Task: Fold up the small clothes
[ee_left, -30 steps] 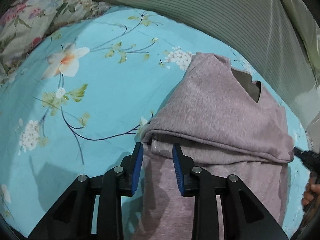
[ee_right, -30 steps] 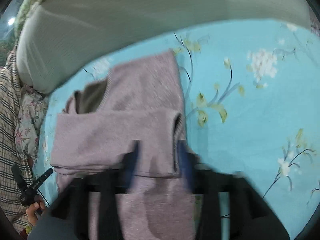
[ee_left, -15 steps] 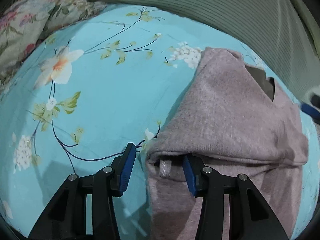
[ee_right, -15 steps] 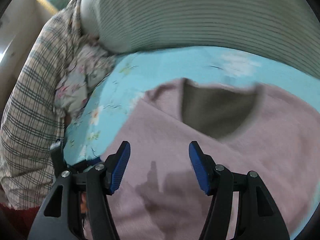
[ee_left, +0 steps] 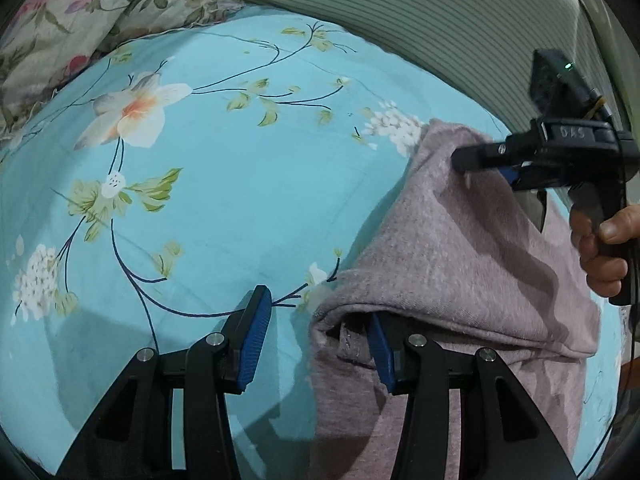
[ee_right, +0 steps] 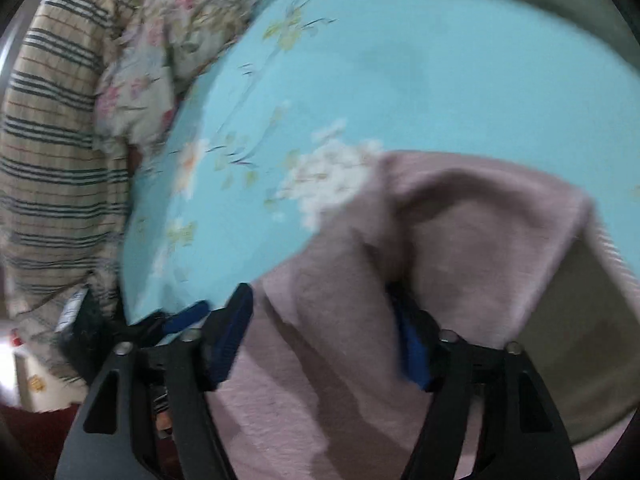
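We work on a turquoise flowered bedsheet (ee_left: 224,184), where the mauve knit top (ee_left: 460,264) lies partly folded on the sheet's right side. Nearest us, our left gripper (ee_left: 316,344) spreads wide at the top's folded edge, one blue pad on the sheet, the other tucked under the fold. Farther up the top, our right gripper (ee_right: 320,344) stands wide over its collar end, before a striped cushion (ee_left: 420,12) and a floral pillow (ee_left: 80,12).

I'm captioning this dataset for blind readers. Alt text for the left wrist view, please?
The open left gripper straddles the folded edge of a mauve knit garment on a turquoise floral bedsheet. Farther back, the hand-held right gripper reaches its collar end.
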